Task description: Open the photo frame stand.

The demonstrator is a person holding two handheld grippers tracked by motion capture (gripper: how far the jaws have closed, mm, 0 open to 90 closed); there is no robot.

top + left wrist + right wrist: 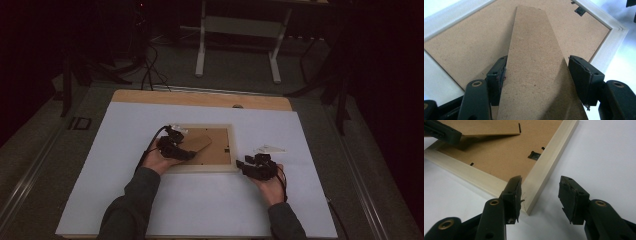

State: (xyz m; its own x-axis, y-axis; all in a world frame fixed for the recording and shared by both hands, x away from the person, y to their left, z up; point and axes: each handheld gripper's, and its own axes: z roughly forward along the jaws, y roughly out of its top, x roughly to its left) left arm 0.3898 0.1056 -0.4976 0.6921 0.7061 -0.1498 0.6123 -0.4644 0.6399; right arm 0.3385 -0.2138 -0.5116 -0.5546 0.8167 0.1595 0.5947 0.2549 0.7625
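Left to right: our left claw [189,154] sits over the left part of the pale wooden picture frame [204,168], which lies face down on the white desk [125,130], brown fibreboard backing up. In the left gripper view the long brown fibreboard easel stand [536,65] runs up between the jaws; the left pad touches its edge, the right pad stands just off the other edge, so we read the left claw [537,75] as spread around the stand, not clamped on it. The stand is tilted up off the backing, its far end towards the frame's far corner. A small black metal turn clip [534,155] sits at the backing's edge by the right rail. Our right claw [241,164] is at the frame's near right corner: in the right gripper view the jaws of the right claw [540,195] are spread, the left pad touching the corner of the rail, the right pad over bare desk. A small clear plastic piece [270,149] lies on the desk just beyond the right hand [272,186].
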